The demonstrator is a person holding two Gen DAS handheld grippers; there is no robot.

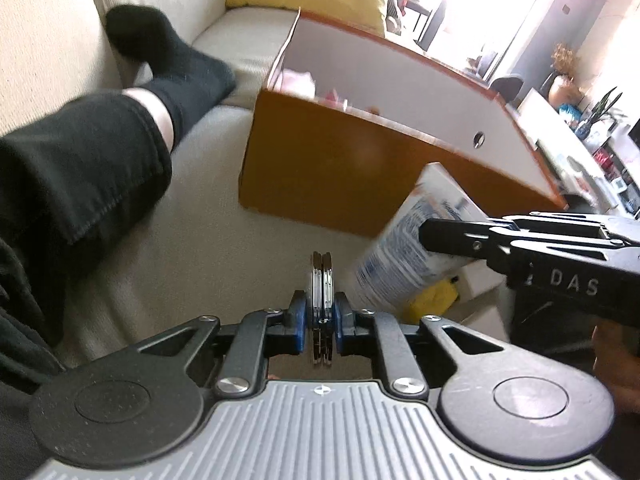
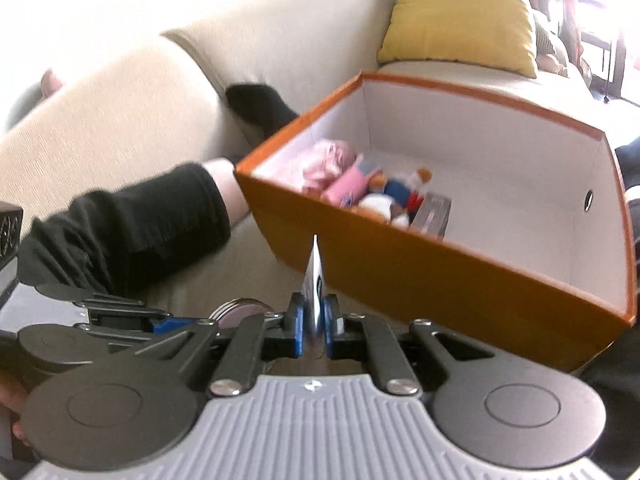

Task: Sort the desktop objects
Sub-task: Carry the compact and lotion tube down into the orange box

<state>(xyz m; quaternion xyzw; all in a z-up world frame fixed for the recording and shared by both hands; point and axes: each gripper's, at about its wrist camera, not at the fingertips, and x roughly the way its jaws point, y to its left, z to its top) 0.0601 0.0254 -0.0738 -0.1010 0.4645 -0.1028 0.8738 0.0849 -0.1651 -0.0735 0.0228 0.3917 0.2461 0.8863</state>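
Observation:
My left gripper is shut on a stack of round metal discs, held edge-on over the sofa seat. The discs also show in the right wrist view. My right gripper is shut on a flat white packet with blue print, seen edge-on; its printed face shows in the left wrist view. An orange box with a white inside stands just beyond both grippers, also in the left wrist view. It holds pink and blue toys and a grey box.
A person's leg in black trousers and sock lies on the beige sofa to the left of the box. A yellow cushion sits behind the box. A yellow object lies under the packet.

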